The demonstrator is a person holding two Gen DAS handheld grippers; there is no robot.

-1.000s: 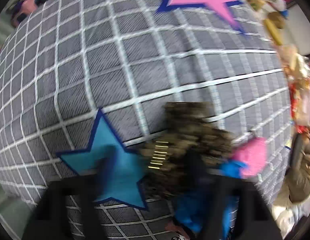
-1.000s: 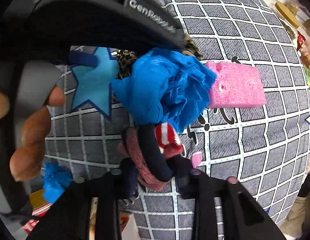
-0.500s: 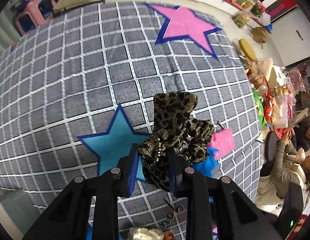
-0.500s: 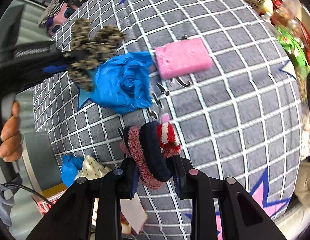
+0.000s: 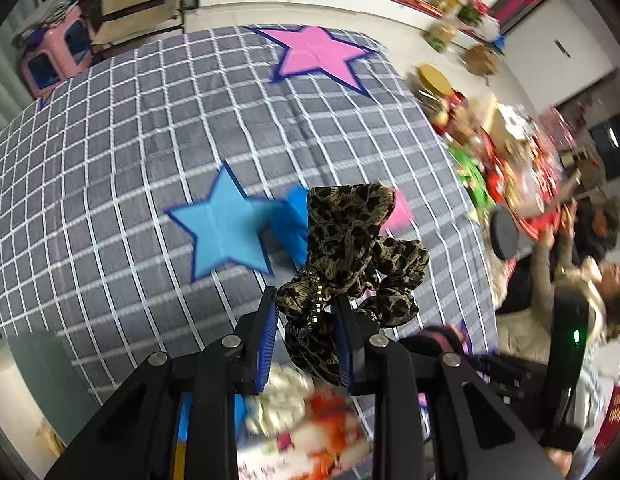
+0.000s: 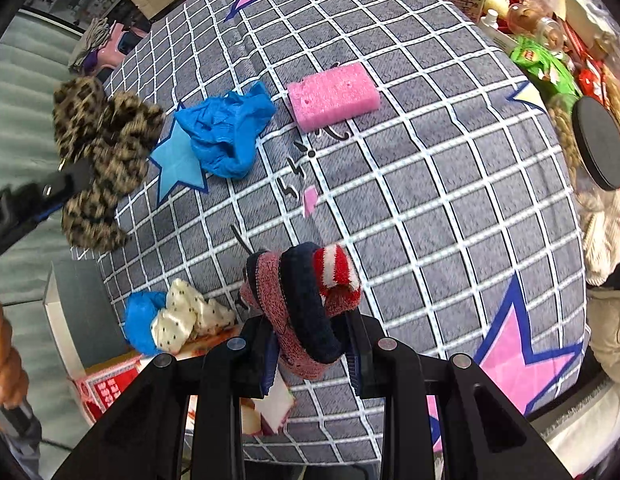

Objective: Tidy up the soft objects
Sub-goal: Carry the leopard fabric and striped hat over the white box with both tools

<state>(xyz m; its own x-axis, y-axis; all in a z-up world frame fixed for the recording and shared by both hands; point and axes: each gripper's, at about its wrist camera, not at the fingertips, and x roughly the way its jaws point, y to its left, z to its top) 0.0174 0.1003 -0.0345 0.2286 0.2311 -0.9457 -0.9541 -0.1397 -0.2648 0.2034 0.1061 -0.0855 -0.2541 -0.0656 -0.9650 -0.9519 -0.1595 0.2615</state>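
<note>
We hold a leopard-print fabric hair bow (image 5: pixel 350 248) clamped between the blue-padded fingers (image 5: pixel 268 344) of our left tool (image 5: pixel 307 344), lifted clear of the grey white-checked bedspread (image 5: pixel 149 160). Our right tool (image 6: pixel 312 356) is clamped on a rolled knit sock in pink-red, navy and red-white stripes (image 6: pixel 305 300), also raised above the cloth.

Half a second ago the bow hung lower, over the lower edge of the blue printed star (image 5: pixel 225 232); now it sits higher and further back toward the bedspread's near edge, and the left view has tilted so the room behind shows. From the right view the bow has slid out to the far left, past the cloth's edge. The sock is gripped as before.

A crumpled bright-blue plastic bag (image 6: pixel 225 136) lies on the bedspread, overlapping the blue star, with a pink rectangular foam sponge (image 6: pixel 334 96) just beside it. Near the front edge a cream dotted satin bow (image 6: pixel 181 316) rests against a second blue bag (image 6: pixel 139 316) over a red-and-white printed box (image 6: pixel 105 388); its lettering is too blurred to read.

The bedspread carries pink stars (image 5: pixel 314 56) edged in navy. Beyond it we see a pink plastic stool (image 5: pixel 53 60), a cardboard box (image 5: pixel 141 0) and a heap of packaged snacks (image 6: pixel 542 60).
</note>
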